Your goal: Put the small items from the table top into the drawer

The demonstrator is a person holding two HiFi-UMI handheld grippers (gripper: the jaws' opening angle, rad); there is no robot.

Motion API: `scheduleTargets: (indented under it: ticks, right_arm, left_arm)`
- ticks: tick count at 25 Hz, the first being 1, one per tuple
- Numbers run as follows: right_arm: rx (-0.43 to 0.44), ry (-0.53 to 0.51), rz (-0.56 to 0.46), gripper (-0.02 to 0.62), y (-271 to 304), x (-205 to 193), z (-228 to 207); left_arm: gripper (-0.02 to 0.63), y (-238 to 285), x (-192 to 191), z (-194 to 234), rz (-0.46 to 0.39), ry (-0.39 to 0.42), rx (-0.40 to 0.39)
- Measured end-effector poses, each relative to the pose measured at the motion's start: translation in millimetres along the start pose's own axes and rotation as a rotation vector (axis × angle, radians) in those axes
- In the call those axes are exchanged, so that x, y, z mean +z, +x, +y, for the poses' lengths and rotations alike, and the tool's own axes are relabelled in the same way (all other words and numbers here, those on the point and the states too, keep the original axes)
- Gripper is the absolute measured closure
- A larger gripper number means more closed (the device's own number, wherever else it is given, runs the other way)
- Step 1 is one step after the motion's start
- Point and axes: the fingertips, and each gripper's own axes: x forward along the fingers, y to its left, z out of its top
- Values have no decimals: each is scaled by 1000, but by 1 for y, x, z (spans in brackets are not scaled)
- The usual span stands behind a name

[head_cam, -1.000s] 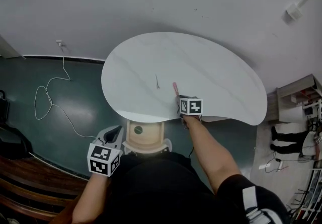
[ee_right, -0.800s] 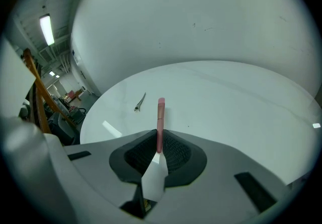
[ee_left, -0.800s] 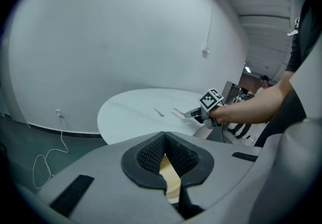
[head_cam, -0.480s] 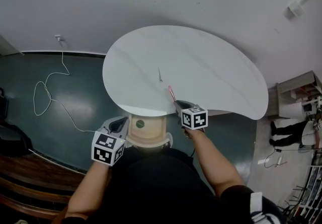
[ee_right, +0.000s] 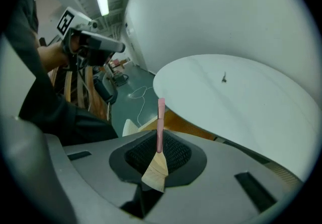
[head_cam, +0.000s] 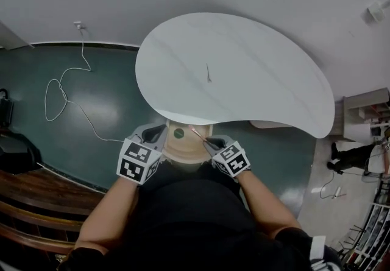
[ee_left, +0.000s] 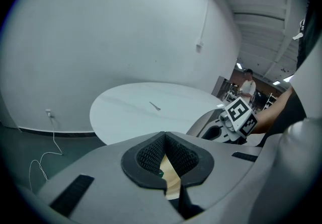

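Observation:
A thin pink stick (head_cam: 198, 134) is pinched in my right gripper (head_cam: 210, 140), which hangs over the open wooden drawer (head_cam: 183, 153) below the near edge of the white table (head_cam: 256, 69). In the right gripper view the stick (ee_right: 160, 122) stands up from between the pads, and the gripper (ee_right: 160, 140) is shut on it. A round green item (head_cam: 178, 133) lies in the drawer. A small dark item (head_cam: 208, 73) lies alone on the table top. My left gripper (head_cam: 159, 131) sits at the drawer's left front, shut and holding nothing (ee_left: 164, 135).
A white cable (head_cam: 61, 96) snakes over the dark green floor left of the table. A dark wooden bench (head_cam: 36, 203) is at the lower left. Shelving (head_cam: 359, 111) stands at the right. A person (ee_left: 247, 84) stands far off.
My right gripper has carried the pink stick off the table top, back and down to over the drawer. The left gripper has come forward to the drawer's left side.

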Motion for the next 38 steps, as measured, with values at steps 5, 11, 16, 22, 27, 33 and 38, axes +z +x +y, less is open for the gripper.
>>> scheduleTargets:
  ticks: [5,11,16,22,27,33,38]
  right_arm:
    - [72,-230,215,560,43,-37,27]
    - [151,-466,405,560,99,-69,30]
    - [200,-536,519,560,137,-85,31]
    - [246,-547,583,560,174,-100,36]
    - [258,-544,612,560,197,-109,36]
    - [256,-555,638,560,210,-117,36]
    - [254,-537,625,550,212,-115,35]
  left_arm:
    - [592,-7,-12,8,4,-16,13]
    - [592,-29,-30,29,7,-63,77]
    - [592,-53,-45,49,3,-126,139]
    - [592,-67,-66,60,30,-172,182]
    - [592,-72,-82,65,57,-195,197]
    - [592,-69,-89,69,74,-206,190]
    - [592,-63,-87,70,76,-195,177]
